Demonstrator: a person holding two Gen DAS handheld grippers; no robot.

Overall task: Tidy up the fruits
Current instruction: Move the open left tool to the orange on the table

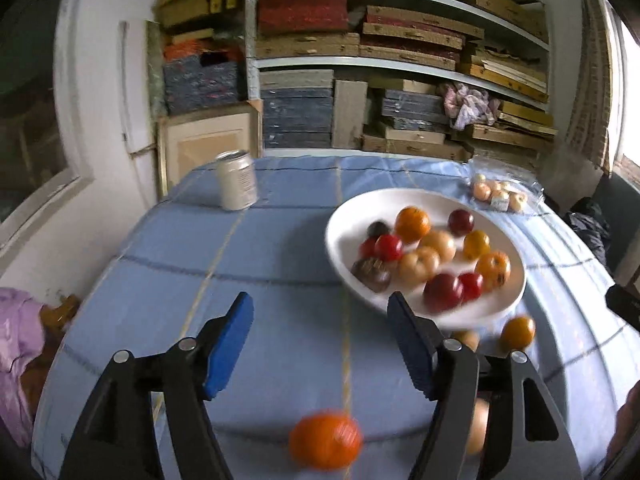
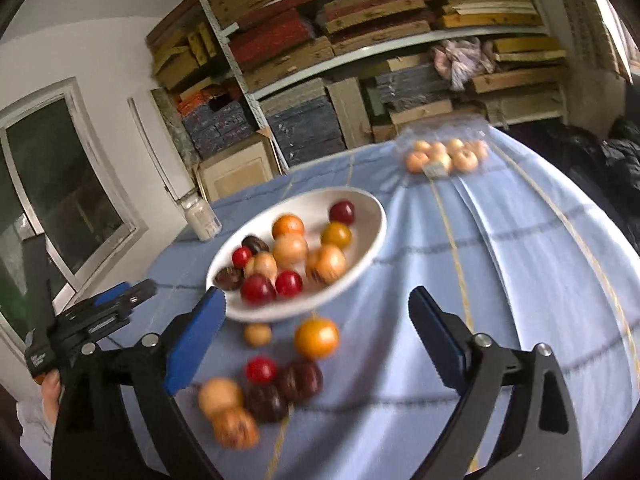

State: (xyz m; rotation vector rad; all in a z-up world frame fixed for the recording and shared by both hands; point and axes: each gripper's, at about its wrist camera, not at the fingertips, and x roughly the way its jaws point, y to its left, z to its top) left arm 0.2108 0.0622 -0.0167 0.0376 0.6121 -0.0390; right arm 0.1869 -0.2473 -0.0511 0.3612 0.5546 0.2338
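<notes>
Left gripper: jaws wide apart; nothing in them; over the blue cloth; right blue pad sits in front of the bowl's near rim, can't tell if touching
Right gripper: jaws v. wide apart; nothing held; loose fruit on the cloth shows btwn the pads
Bowl: 1, white; on the cloth; abt 12 fruits in it (orange, red, dark, tan ones); blurry so count is rough
Loose fruit near bowl, right view: 7 on the cloth; 1 big orange one, 1 small tan, 1 red, 2 dark, 2 tan-orange
Orange fruit: 1, close to the left cam, blurry, on the cloth
Bag of small fruit: 1 clear bag at far side of table; abt 6 pale fruits in it
Can: 1, upright, far left of bowl, well apart from it
Hand: a person's fingers show at the left edge, on the other gripper's handle
</notes>
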